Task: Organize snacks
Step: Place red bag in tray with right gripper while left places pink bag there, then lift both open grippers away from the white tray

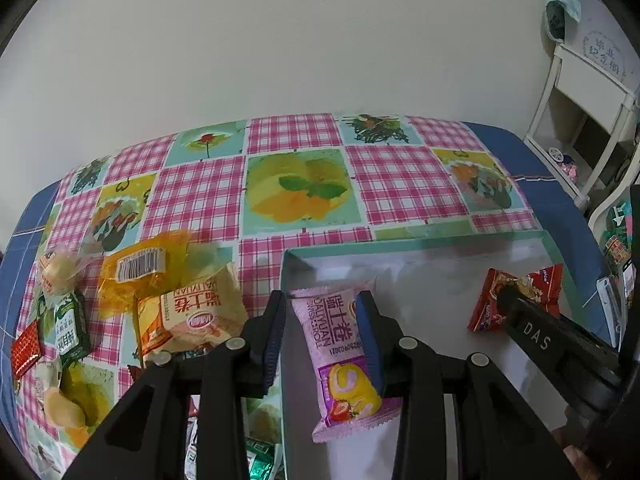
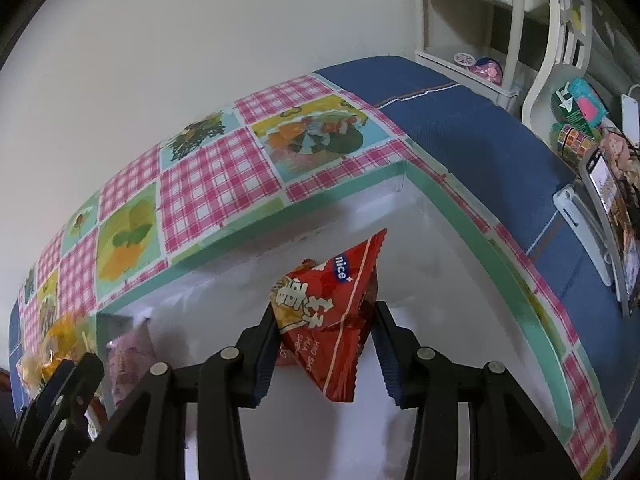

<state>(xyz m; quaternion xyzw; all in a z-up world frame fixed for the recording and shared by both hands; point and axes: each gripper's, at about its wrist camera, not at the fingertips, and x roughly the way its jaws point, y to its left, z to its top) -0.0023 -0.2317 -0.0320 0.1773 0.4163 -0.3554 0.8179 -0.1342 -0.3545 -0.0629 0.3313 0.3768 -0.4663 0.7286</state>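
Landmark: white box (image 1: pixel 440 276) with a green rim, sitting on the checked cloth (image 1: pixel 400 184) over the worktop.
Pink packet (image 1: pixel 340 360): Swiss-roll snack in a pillow wrapper, just inside the box's near-left corner, lying lengthwise along the left tool.
Red packet (image 2: pixel 332 312): crinkly foil pouch over the box's right half, off the floor as far as I can judge.
Handling: both look light, soft and air-filled; film is slick and the cake inside would crush. Best taken across the puffed middle with a gentle squeeze, or by the crimped end seal.
Left tool (image 1: pixel 326 320): half open; right finger overlaps the pink packet, left finger sits outside the box wall. No clear pinch, so likely not gripping.
Right tool (image 2: pixel 324 332): closed down onto the red packet, both pads pressing its sides, wrapper bulging between.
Loose snacks: yellow packet (image 1: pixel 200 312), orange netted bag (image 1: pixel 152 272), small green carton (image 1: pixel 72 328), all left of the box on the cloth.
Risk: thin film could slip if the squeeze eases mid-air.
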